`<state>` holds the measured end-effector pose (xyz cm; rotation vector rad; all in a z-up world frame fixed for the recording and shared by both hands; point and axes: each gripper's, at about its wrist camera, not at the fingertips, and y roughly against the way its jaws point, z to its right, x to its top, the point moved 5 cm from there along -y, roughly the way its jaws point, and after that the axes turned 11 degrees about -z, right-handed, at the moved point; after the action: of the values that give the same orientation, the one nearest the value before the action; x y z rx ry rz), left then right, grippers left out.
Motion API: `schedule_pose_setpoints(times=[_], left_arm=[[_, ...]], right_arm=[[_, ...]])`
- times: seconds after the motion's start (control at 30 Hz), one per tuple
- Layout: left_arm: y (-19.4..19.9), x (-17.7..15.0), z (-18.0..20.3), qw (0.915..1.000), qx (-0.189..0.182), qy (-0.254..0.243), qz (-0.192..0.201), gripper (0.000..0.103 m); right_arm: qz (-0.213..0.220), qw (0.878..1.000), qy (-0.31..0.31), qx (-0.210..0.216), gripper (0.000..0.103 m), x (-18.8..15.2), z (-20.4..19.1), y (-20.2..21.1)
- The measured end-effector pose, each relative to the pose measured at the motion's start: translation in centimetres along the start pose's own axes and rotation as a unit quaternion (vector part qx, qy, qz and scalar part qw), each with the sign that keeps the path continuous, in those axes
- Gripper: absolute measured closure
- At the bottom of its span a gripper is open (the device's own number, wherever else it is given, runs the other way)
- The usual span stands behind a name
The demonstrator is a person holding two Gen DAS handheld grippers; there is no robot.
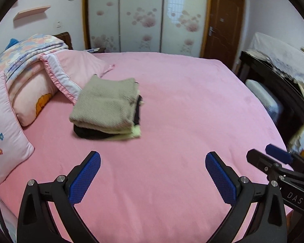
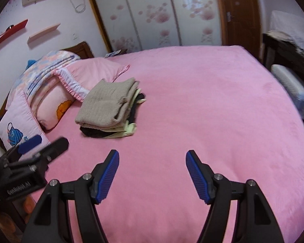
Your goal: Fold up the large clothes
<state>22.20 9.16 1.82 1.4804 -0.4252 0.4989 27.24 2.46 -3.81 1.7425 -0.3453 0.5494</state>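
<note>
A stack of folded clothes (image 1: 107, 109) lies on the pink bed (image 1: 182, 121): a beige knit on top, a pale yellow-green piece and a black piece under it. It also shows in the right wrist view (image 2: 109, 109). My left gripper (image 1: 153, 160) is open and empty, above the bed's near part, well short of the stack. My right gripper (image 2: 152, 158) is open and empty, also above the near part of the bed (image 2: 212, 111). Each gripper shows at the edge of the other's view, the right one (image 1: 277, 156) and the left one (image 2: 38, 143).
Pink pillows (image 1: 8, 137) and a folded floral quilt (image 1: 30, 50) lie at the bed's left end. A dark cabinet with a white cover (image 1: 277, 77) stands right of the bed. Wardrobe doors (image 1: 143, 16) and a brown door (image 1: 223, 24) are behind.
</note>
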Motion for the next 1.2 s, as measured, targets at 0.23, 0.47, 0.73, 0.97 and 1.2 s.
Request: schedule_pose_setpoints(times=[0.23,0.47,0.73,0.97,1.2], left_arm=[[4.0,-4.5,5.3,0.9998,-0.015,-0.005,0.011,0.000],[6.1,-7.5,7.6,1.0000,-0.003,0.002,0.006,0.000],[7.8,-9.8,8.9,0.9999,0.004,0.002,0.011,0.001],[7.4,-10.7,9.2,1.0000,0.000,0.004,-0.002,0.001],[7.3,-11.2,9.4,0.9998,0.019,0.003,-0.010,0.001]], right_arm=[[0.020,0.998,-0.021,-0.058,0.034,-4.8,3.7,5.8],[0.039,0.997,-0.017,-0.068,0.033,-7.9,5.2,9.3],[0.044,0.998,0.005,-0.053,0.033,-9.8,4.7,10.9],[0.057,0.996,0.015,-0.070,0.033,-10.6,4.9,11.7],[0.047,0.996,0.012,-0.070,0.033,-11.2,5.4,11.1]])
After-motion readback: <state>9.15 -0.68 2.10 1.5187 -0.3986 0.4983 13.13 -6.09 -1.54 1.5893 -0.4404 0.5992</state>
